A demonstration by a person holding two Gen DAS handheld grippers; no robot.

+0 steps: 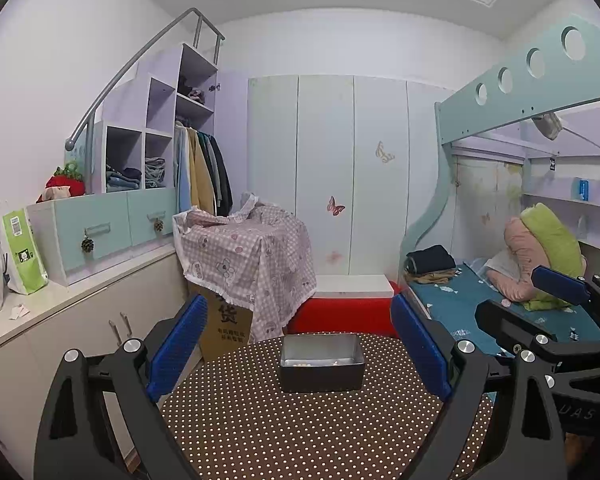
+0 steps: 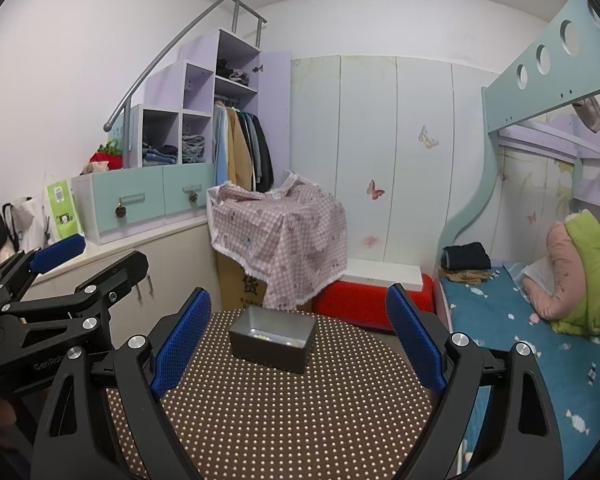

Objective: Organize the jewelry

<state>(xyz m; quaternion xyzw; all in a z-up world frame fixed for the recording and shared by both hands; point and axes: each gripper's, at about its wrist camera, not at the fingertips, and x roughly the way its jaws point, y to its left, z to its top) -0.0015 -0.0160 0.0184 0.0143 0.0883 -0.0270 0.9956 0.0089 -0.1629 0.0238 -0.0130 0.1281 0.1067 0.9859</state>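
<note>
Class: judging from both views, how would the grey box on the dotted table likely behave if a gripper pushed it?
The box looks rigid with a flat base, so it would probably slide, not tip. Small pieces inside may rattle or shift. The dotted table cover could add some drag.

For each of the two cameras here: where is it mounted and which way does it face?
Left wrist: on the left hand-held gripper, looking forward over the dotted table at the grey tin; right hand-held gripper at right edge.
Right wrist: on the right hand-held gripper, same heading; left one at left edge.
Shared: table, tin, wardrobe, bunk bed.
</note>
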